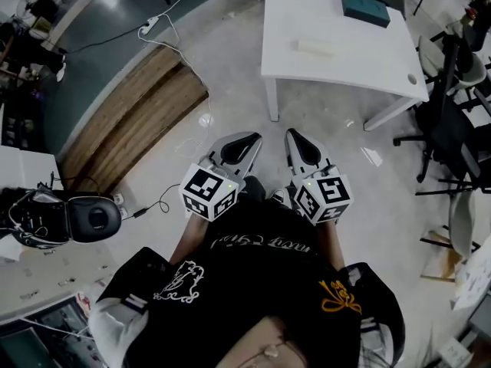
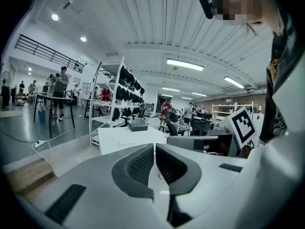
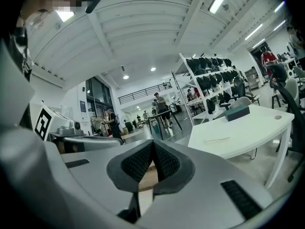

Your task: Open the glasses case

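Background shelving (image 2: 125, 87) beyond left gripper (image 2: 155, 147), unseen overhead.

Black shirt (image 1: 261, 278), a white doodle and a yellow one on it, striped cuffs. Left tongs (image 1: 252, 138) and right tongs (image 1: 294, 134) are pale grey with dark ribbed pads (image 2: 143, 166), and each has a black-and-white marker cube (image 1: 209, 192).

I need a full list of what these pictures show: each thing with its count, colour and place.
table: one, white, ahead of the person
case: one, teal, on the table's far side
strip: one, pale, on the table, nearer than the case
chairs: several, black, right of the table
step: one, brown wood, on the floor at left
power strip: one, white, on the floor, far left
device: one, black, left edge
left gripper: grey, shut, empty
right gripper: grey, shut, empty
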{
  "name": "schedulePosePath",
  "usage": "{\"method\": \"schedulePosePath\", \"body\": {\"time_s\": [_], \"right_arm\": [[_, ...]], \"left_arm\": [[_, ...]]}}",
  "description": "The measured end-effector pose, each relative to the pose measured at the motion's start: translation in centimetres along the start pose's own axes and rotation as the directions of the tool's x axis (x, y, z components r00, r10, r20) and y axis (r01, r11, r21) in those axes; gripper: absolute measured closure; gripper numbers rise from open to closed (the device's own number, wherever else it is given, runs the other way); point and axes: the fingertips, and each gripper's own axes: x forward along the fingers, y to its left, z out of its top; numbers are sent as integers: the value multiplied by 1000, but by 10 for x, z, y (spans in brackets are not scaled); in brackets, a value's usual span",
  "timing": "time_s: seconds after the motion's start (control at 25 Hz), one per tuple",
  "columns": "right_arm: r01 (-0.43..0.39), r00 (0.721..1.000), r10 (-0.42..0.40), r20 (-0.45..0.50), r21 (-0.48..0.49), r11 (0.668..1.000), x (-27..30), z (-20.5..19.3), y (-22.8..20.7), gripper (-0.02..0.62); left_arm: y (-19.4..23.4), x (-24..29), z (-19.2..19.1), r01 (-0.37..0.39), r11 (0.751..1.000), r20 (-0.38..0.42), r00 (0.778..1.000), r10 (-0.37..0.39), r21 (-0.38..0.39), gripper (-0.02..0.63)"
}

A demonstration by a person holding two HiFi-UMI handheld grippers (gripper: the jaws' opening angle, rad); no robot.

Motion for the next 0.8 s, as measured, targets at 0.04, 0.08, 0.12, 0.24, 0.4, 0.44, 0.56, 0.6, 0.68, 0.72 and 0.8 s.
{"method": "schedulePosePath", "body": {"time_s": [0.04,0.08,0.12,0.24,0.4,0.44,0.56,0.6,0.68,0.72,0.8], "right_arm": [[4,1000,-4,-3,1,1000,2,0,-3,583],[9,1000,-9,-6,1,1000,4,-1,-6,583],[15,1000,-15,-8,2,1000,7,-1,-9,583],[38,999,-38,-2,18,999,14,2,-22,583],[92,996,-92,5,36,995,27,7,-51,583],[108,994,-108,4,38,993,31,8,-59,583],[145,989,-146,-1,46,988,47,11,-79,583],[157,988,-157,-3,47,986,54,14,-86,583],[185,983,-185,-8,46,982,72,20,-102,583],[201,980,-200,-10,43,979,84,24,-111,582],[231,973,-230,-17,40,972,109,29,-129,583]], "left_arm": [[2,4,-1,5,1000,-7,1000,-5,-2,580],[4,9,-1,10,1000,-13,1000,-10,-3,578],[7,13,-1,16,1000,-19,1000,-16,-3,578],[12,29,5,49,999,-21,999,-49,5,580],[21,59,7,102,995,-36,994,-101,12,579],[25,67,6,115,993,-43,993,-114,13,578],[42,91,9,146,989,-54,988,-146,9,580],[50,101,11,155,988,-54,987,-154,7,578],[71,125,19,172,985,-57,984,-171,12,578],[82,138,22,181,983,-61,982,-179,21,578],[105,161,29,206,978,-73,977,-202,46,578]]}}
